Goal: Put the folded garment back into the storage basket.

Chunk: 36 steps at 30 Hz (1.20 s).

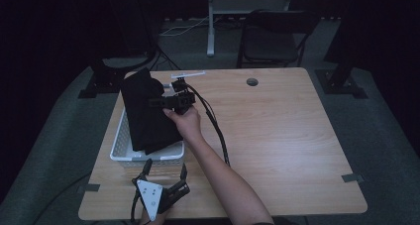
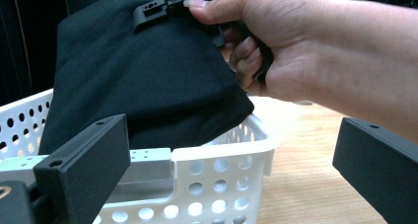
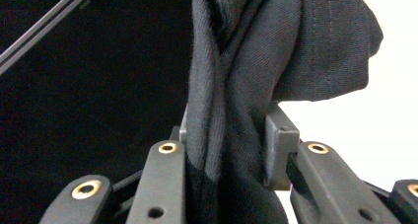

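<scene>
Here, a fold of black cloth (image 3: 231,135) is pinched between the jaws of the right gripper (image 3: 226,150), seen at the centre of the right gripper view. In the high view, the cloth (image 1: 146,111) is held left of centre, its lower part inside a white perforated basket (image 1: 119,145) on the wooden surface (image 1: 277,136). The left gripper (image 1: 166,173), at the lower left, is held with jaws spread apart, just below the basket.
</scene>
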Each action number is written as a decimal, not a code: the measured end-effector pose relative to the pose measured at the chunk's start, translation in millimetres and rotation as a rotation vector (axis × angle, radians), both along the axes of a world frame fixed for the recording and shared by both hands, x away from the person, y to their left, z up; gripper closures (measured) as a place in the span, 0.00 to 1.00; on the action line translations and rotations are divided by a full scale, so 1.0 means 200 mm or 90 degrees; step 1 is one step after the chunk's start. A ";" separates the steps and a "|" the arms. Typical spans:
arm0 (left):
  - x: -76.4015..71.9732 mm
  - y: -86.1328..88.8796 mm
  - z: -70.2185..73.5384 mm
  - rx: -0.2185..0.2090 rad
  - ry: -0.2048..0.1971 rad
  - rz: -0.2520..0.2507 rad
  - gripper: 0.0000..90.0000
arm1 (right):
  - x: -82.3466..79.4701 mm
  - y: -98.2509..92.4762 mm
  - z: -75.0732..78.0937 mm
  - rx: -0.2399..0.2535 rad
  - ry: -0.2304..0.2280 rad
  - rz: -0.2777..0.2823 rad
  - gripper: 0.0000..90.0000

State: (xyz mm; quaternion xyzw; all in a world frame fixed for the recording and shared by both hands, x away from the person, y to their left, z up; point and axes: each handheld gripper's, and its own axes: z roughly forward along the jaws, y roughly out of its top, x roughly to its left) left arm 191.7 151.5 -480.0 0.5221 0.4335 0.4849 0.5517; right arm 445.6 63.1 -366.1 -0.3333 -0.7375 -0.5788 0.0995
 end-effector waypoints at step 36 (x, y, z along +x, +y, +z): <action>0.00 0.00 0.00 0.001 0.001 0.000 0.02 | 0.00 0.08 -0.09 -0.162 0.021 -0.002 0.75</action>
